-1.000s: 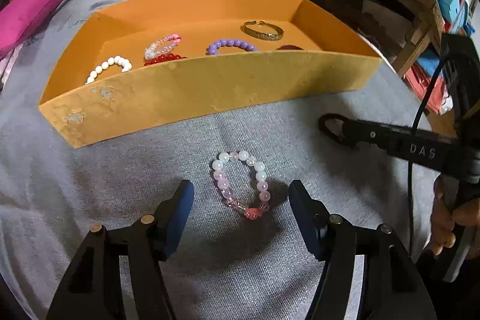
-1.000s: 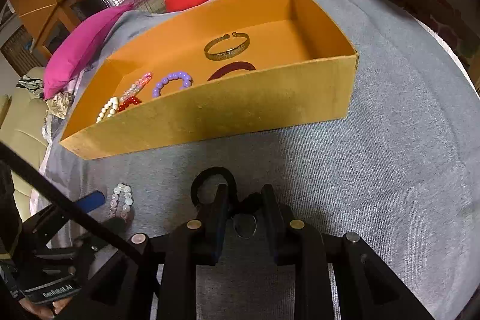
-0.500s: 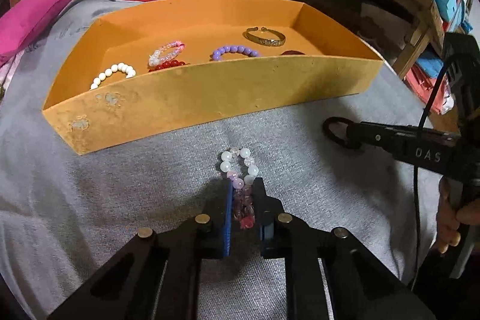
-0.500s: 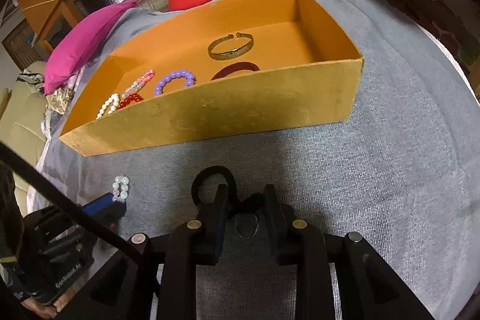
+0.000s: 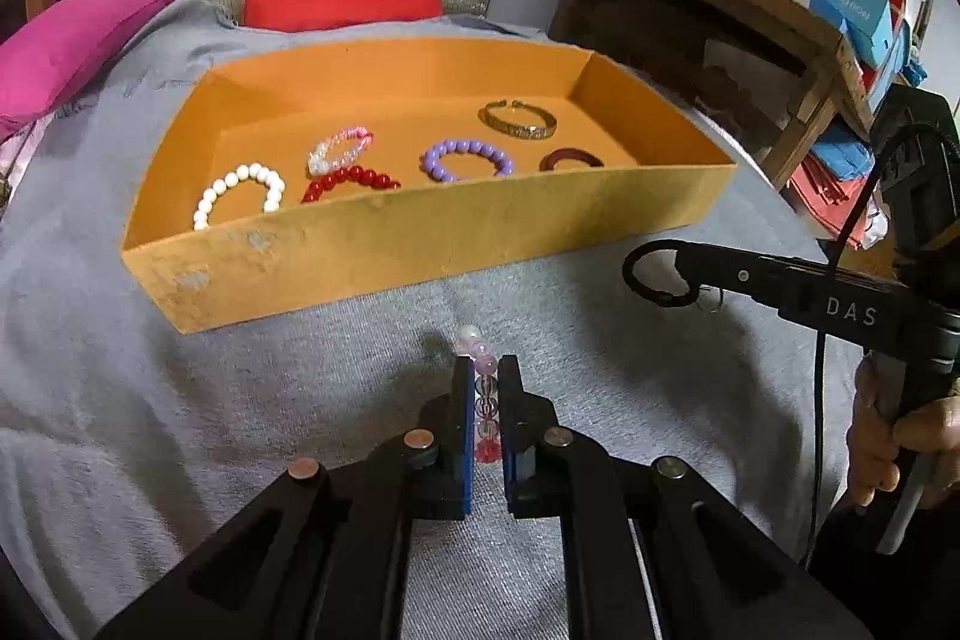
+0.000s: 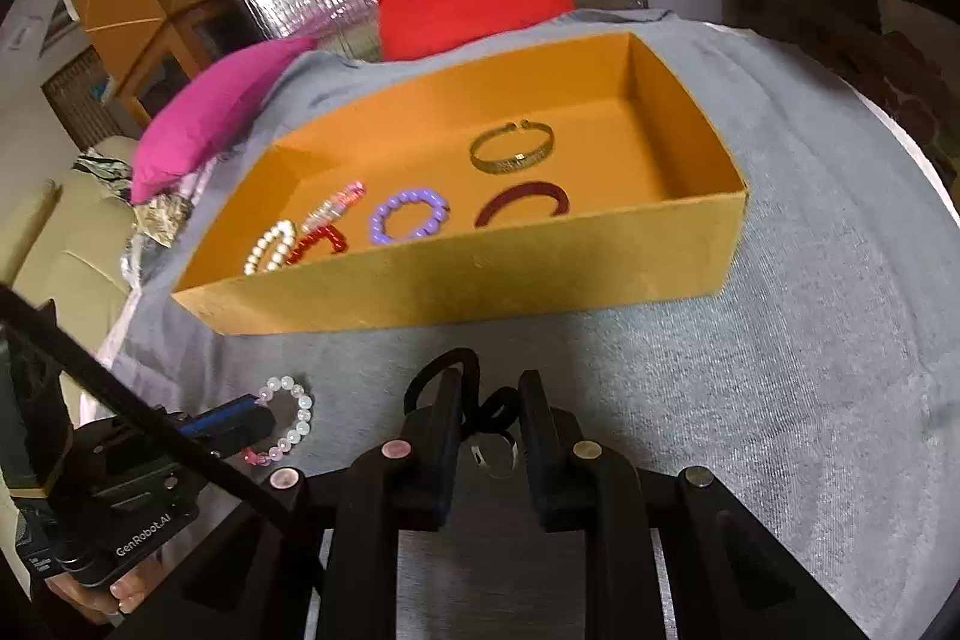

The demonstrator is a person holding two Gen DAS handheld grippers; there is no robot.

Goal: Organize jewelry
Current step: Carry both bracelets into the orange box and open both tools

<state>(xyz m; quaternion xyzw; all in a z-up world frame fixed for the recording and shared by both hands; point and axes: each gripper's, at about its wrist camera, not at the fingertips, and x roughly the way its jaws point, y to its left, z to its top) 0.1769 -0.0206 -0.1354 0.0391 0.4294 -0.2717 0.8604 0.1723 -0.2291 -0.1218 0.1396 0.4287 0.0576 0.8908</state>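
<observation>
The left gripper (image 5: 485, 382) pinches the pink bracelet (image 5: 483, 388) edge-on just in front of the box (image 5: 420, 244), likely to carry it inside. The right gripper (image 6: 491, 400), jaws closing, grips a black ring (image 6: 441, 370) for the same trip.

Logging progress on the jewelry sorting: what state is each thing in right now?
Left gripper: shut on pink-white bead bracelet.
Right gripper: closing on black cord bracelet.
Orange box: open, holding six bracelets.
Gold bangle: lying flat in the box.
</observation>
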